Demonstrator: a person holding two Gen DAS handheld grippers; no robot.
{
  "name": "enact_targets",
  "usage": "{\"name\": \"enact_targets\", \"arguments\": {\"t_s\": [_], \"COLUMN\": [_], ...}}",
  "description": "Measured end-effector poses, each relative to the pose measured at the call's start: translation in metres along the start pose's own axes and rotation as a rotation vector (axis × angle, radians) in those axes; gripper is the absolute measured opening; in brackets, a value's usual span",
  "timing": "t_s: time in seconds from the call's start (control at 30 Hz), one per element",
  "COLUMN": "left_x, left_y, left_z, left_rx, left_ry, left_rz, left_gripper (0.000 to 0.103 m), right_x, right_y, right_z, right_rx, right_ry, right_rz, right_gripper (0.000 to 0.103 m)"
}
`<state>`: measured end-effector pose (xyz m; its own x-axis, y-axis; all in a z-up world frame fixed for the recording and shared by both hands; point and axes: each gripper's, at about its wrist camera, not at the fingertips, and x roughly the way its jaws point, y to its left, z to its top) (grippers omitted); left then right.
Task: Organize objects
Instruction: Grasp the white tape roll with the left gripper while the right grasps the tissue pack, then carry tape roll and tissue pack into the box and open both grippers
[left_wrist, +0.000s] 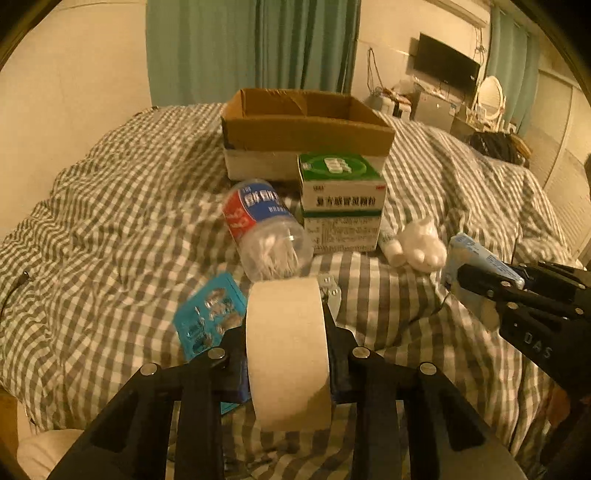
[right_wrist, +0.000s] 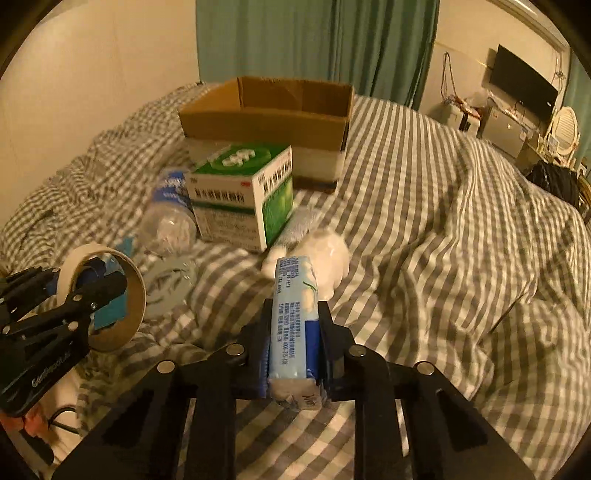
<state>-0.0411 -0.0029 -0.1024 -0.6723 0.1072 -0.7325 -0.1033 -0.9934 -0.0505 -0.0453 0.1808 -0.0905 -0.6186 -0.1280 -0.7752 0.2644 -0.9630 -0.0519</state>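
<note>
My left claw (left_wrist: 288, 354) pinches a wide roll of cream paper masking tape (left_wrist: 288, 354), its smooth band facing my camera edge-on. Only the right wrist view shows the roll's round shape, its brown cardboard core (right_wrist: 131, 295) and one of my fingers (right_wrist: 99, 288) passing through the hole.

My right claw (right_wrist: 293, 332) is pressed onto a soft, pale blue plastic pack of tissues (right_wrist: 295, 314). Its long axis runs forward along my fingers, towards the open brown cardboard box (right_wrist: 266, 122) that sits on the grey-and-white checked bedcover (right_wrist: 424, 221). From the left wrist view this pack (left_wrist: 484, 258) sticks out of the black claw (left_wrist: 476, 284) at the right edge.

Between my claws and the cardboard box lie a green-and-white printed carton (left_wrist: 341, 206), a clear plastic jar of cotton swabs with a red-and-blue label (left_wrist: 266, 229) lying on its side, and a crumpled white lump (left_wrist: 421, 243), too blurred to name. The left view alone shows a turquoise blister card (left_wrist: 210, 314) lying flat just beside the tape roll, and a small white tube (left_wrist: 391, 247) beside the carton.
</note>
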Motion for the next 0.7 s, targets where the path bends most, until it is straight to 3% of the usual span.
{"name": "enact_targets", "arguments": {"t_s": [0.3,0.5,0.7], "left_x": [-0.035,-0.032,0.005], "left_y": [-0.005,-0.004,0.000], "left_z": [0.041,0.103,0.175], "left_rx": [0.029,0.093,0.114], "left_ry": [-0.079,-0.114,-0.126], "left_rz": [-0.019,-0.049,-0.077], "left_gripper": [0.030,0.030,0.030], "right_x": [-0.051,-0.058,-0.033], "right_y": [0.003,-0.006,-0.017], "right_z": [0.033,0.099,0.166], "right_rx": [-0.066,-0.081,-0.065], "right_ry": [-0.147,-0.258,-0.308], "right_rz": [0.032,0.111,0.138], "right_gripper": [0.019,0.019,0.019]}}
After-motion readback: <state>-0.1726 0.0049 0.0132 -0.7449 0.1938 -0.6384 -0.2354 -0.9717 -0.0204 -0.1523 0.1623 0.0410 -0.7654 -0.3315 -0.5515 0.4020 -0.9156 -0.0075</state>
